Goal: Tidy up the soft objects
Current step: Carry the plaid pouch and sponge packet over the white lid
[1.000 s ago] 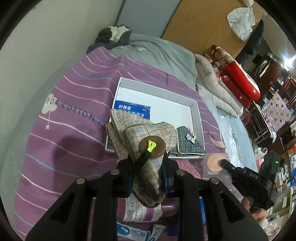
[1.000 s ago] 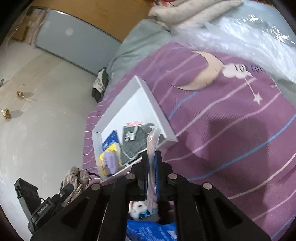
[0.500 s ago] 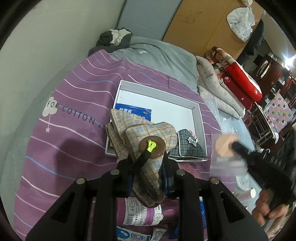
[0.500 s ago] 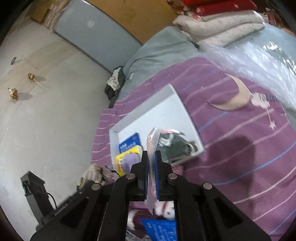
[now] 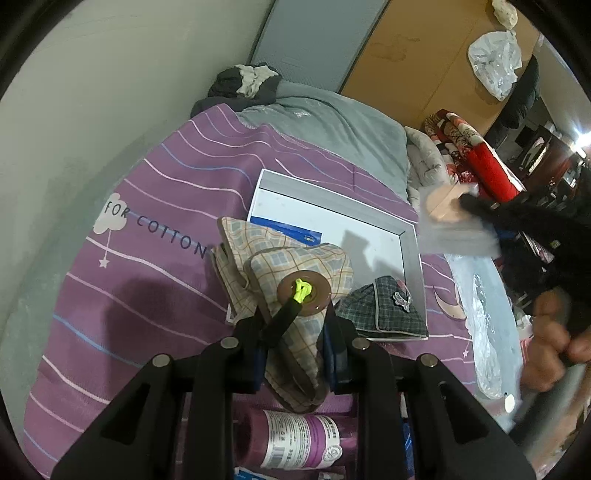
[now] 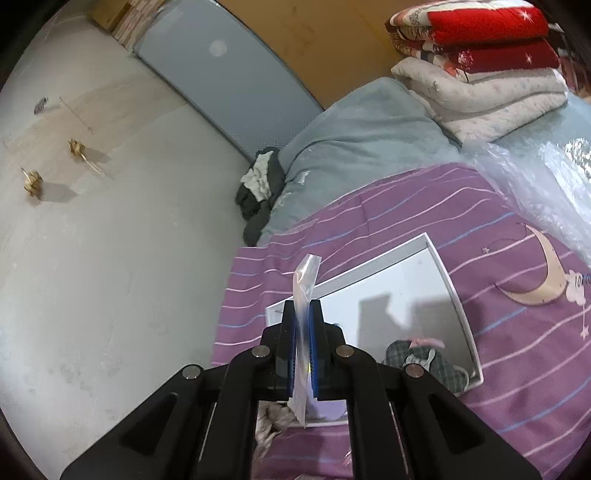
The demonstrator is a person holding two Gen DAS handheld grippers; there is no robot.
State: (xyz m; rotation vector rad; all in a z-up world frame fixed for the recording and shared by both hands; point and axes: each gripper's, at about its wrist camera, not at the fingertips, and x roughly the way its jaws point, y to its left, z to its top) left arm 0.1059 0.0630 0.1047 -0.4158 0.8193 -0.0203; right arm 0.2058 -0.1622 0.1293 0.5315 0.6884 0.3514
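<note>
Left gripper (image 5: 295, 339) pinching plaid pouch (image 5: 295, 273) above near edge of white tray (image 5: 410, 254); right gripper (image 6: 303, 347) clamped on clear plastic packet (image 6: 304, 291), raised over tray's far corner; dark plaid pouch (image 5: 384, 314) inside tray's near right corner.

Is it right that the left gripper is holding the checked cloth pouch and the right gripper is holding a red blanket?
Not quite. The left gripper does hold the checked cloth pouch, but the right gripper is shut on a clear plastic packet, not a red blanket. The right wrist view shows it; the red blanket lies folded on the stack at the far end of the bed.
</note>
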